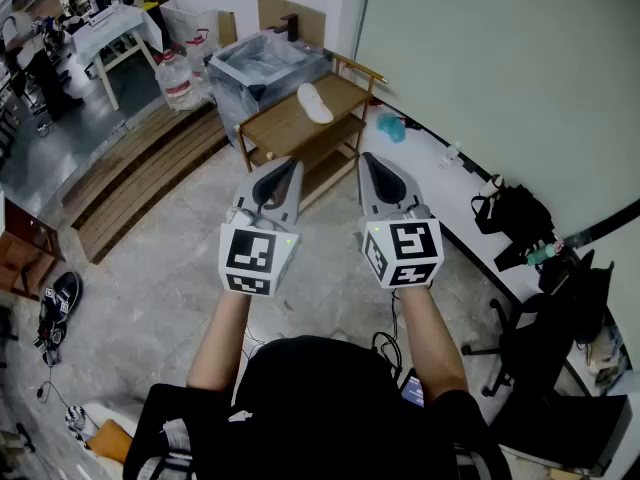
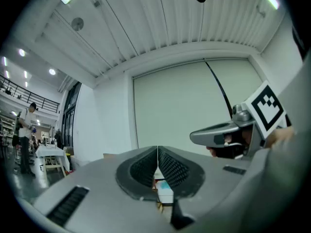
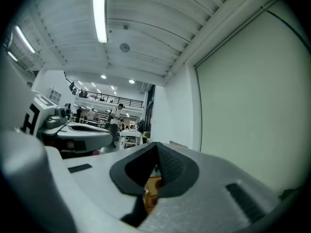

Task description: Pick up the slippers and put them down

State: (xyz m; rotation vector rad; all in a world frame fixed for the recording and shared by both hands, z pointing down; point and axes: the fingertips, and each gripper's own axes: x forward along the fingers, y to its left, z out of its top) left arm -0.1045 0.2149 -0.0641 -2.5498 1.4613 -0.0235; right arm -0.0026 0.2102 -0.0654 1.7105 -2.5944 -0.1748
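Slipper [image 1: 315, 103] on shelf [image 1: 283, 125] beyond left tongs [image 1: 289, 165], right tongs [image 1: 367, 159].

**A:** A low wooden shelf table [image 1: 290, 133] stands on the stone floor, with a plastic-wrapped crate [image 1: 262, 63] just behind it.

**B:** And to the left?

**A:** Water jugs [image 1: 180, 78] sit beside the crate. Wooden planks [image 1: 140, 183] lie along the floor, and a white table [image 1: 115, 28] stands beyond.

**B:** The right side?

**A:** A black bag [image 1: 515, 218] sits against the pale wall, above a white counter [image 1: 450, 183]. A black office chair [image 1: 575, 298] is nearby.
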